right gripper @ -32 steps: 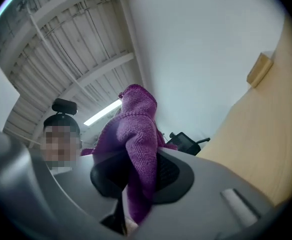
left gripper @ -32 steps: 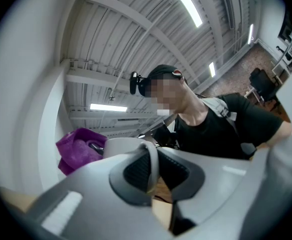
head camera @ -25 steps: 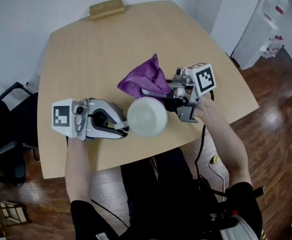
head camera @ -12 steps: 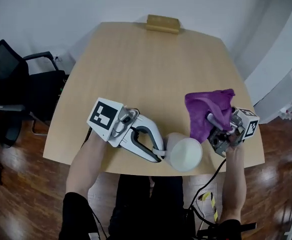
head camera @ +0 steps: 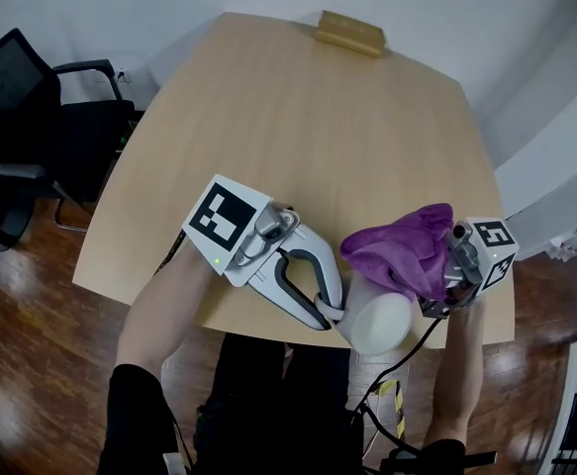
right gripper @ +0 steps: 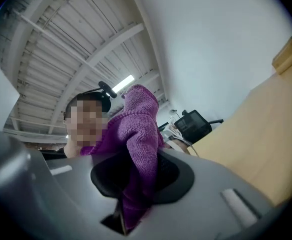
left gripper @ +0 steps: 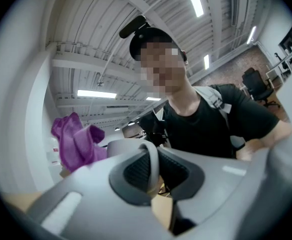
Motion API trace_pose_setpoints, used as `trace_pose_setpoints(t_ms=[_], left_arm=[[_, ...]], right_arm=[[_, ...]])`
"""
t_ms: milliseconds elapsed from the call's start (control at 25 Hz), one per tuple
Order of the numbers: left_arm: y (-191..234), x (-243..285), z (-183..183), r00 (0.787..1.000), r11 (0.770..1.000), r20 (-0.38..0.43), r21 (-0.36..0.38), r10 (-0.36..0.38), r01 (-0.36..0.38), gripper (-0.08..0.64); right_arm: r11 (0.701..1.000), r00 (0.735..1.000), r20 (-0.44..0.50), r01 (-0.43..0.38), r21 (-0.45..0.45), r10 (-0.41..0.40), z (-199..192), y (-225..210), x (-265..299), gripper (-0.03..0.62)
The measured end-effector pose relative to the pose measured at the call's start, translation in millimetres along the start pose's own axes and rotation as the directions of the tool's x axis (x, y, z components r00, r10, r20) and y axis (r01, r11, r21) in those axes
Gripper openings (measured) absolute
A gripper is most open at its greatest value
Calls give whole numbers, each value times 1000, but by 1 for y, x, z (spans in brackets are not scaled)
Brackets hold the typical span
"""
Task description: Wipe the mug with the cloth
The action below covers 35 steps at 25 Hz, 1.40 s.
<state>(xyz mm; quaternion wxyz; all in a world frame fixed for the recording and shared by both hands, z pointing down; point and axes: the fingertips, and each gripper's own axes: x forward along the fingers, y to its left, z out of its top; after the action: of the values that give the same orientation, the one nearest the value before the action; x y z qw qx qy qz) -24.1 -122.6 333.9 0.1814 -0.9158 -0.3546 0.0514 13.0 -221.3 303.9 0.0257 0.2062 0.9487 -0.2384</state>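
The cloth (head camera: 399, 253) has come across to the mug (head camera: 379, 322). Half a second ago in the head view the purple towelling stood up beside the mug with a gap between them; now it lies over the mug's upper right side and looks to be touching it. The left gripper view agrees, with purple showing hard against the mug's pale wall.

The right gripper (head camera: 444, 283) is clamped on the cloth. Its own view shows a thick fold pinched between the two pads, and the rest bunches up beyond the jaws. The left gripper (head camera: 330, 308) has not changed its grip, with its jaws closed on the mug's handle (left gripper: 151, 164), which runs as a pale loop between the pads. It holds the mug in the air at the near edge of the table (head camera: 298, 137), partly out over the floor, not set down on the wood.

We judge that the approach is over and the wiping proper is about to start, or has only just started. With the mug held only by its handle, we would expect it to twist in the grip if the cloth pushes hard, so light strokes around the wall seem the safer course.
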Motion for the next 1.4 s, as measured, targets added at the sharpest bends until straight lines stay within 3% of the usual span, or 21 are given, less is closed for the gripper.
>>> trace_pose_setpoints(t_ms=[240,360,440,520,600,720,840,960,1120,1280,1400], left_arm=[[-3,3,1,999,999,-19,-3,-33,33,51],[-4,2,2,999,1000,-18,0,-28,28,49],[-6,0,3,1000,1000,-11,8,-20,20,49],[-4,0,5,1000,1000,-7,15,-14,14,48],[-1,1,6,1000,1000,-5,16,-11,11,49],[-2,1,6,1000,1000,-8,10,-16,16,49],[-1,2,5,1000,1000,-8,8,-15,15,48],[-1,2,7,1000,1000,-2,22,-15,15,48],[-4,3,7,999,999,-8,22,-37,37,48],[-6,3,1,998,998,-23,0,-61,61,49],[-8,3,-1,997,997,-26,-18,-71,70,49]], right_arm=[[991,990,-77,126,46,-122,-31,-43,-2,78],[976,970,-109,219,9,-217,-39,-57,-10,77],[971,967,-77,240,-19,-241,-32,-55,-19,78],[982,983,20,184,-35,-183,-6,-31,-27,78],[996,990,133,63,-64,-54,26,9,-37,78],[991,981,173,-72,-114,91,45,48,-43,78],[989,986,106,-119,-91,128,37,58,-23,78],[993,993,21,-112,-36,112,20,48,-1,78],[1000,998,-60,-29,3,29,-8,4,1,77],[997,986,-152,71,19,-67,-33,-34,1,77],[988,966,-206,149,-49,-156,-37,-46,-1,77]])
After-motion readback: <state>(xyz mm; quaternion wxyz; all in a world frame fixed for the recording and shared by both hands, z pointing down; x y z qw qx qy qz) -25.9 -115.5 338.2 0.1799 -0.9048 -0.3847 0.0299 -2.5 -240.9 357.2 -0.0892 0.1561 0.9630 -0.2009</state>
